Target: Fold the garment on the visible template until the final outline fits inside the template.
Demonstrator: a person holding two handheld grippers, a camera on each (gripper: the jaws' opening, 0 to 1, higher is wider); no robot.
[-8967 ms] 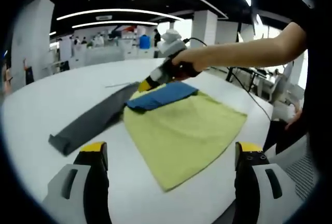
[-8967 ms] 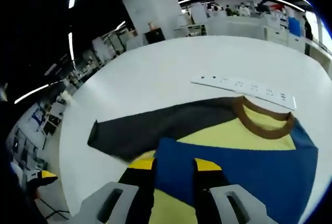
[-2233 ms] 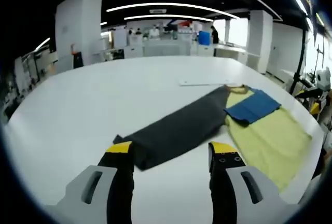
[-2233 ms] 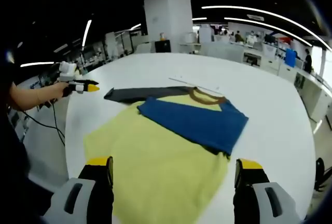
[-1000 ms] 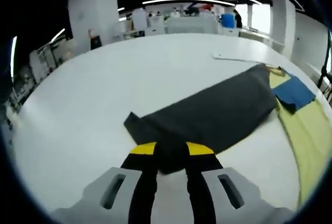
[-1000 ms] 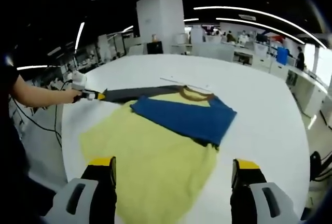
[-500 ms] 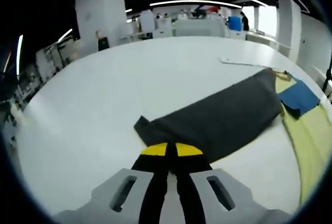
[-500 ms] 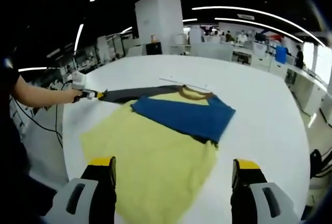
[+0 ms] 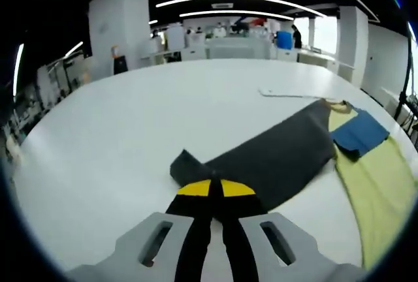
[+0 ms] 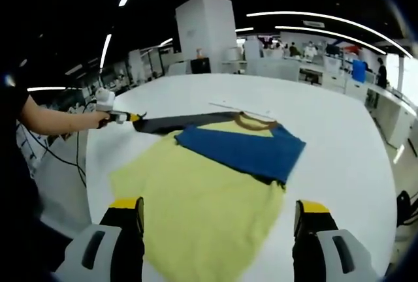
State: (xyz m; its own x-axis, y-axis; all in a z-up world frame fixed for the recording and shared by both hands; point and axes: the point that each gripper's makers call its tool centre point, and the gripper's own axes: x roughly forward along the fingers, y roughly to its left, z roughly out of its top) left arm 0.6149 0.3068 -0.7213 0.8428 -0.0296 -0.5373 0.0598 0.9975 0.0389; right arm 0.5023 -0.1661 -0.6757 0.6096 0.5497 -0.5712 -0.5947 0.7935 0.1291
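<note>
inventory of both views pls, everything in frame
garment: 1, yellow body, spread on the table, brown collar at the far end
blue sleeve: 1, folded across the yellow body
dark grey sleeve: 1, stretched out flat on the table
white strip: 1, flat on the table beyond the collar
table: 1, white, round
left gripper: 1, yellow-tipped, jaws shut on the dark grey sleeve's cuff end
right gripper: 1, yellow-tipped, jaws wide apart above the yellow hem
person's arm: 1, holding the left gripper
</note>
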